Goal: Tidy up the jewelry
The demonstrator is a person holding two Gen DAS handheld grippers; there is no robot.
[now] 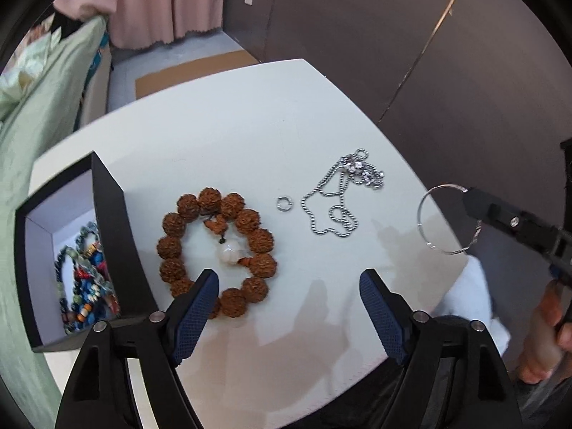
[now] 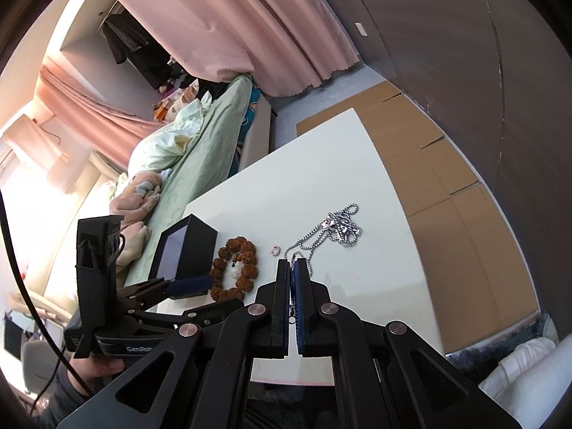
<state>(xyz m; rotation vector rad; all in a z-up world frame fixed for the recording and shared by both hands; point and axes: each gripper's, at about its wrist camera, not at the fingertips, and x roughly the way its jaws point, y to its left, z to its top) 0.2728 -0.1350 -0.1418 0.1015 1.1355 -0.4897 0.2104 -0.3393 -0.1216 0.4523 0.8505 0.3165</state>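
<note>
A brown seed-bead bracelet (image 1: 214, 250) with a white bead lies on the white table (image 1: 232, 136). My left gripper (image 1: 289, 282) is open just above its near edge. A small silver ring (image 1: 283, 203) and a silver chain necklace (image 1: 343, 193) lie to the right. A black box (image 1: 71, 250) at the left holds colourful bead bracelets. My right gripper (image 2: 293, 268) is shut on a thin silver bangle (image 1: 447, 220), held above the table's right edge; in the right wrist view only the bangle's edge (image 2: 293, 259) shows between the fingers.
A bed with green bedding (image 1: 43, 114) runs along the table's left side. Flat cardboard (image 2: 447, 186) lies on the floor beyond the table, next to a dark wall. Pink curtains (image 2: 250, 25) hang at the back.
</note>
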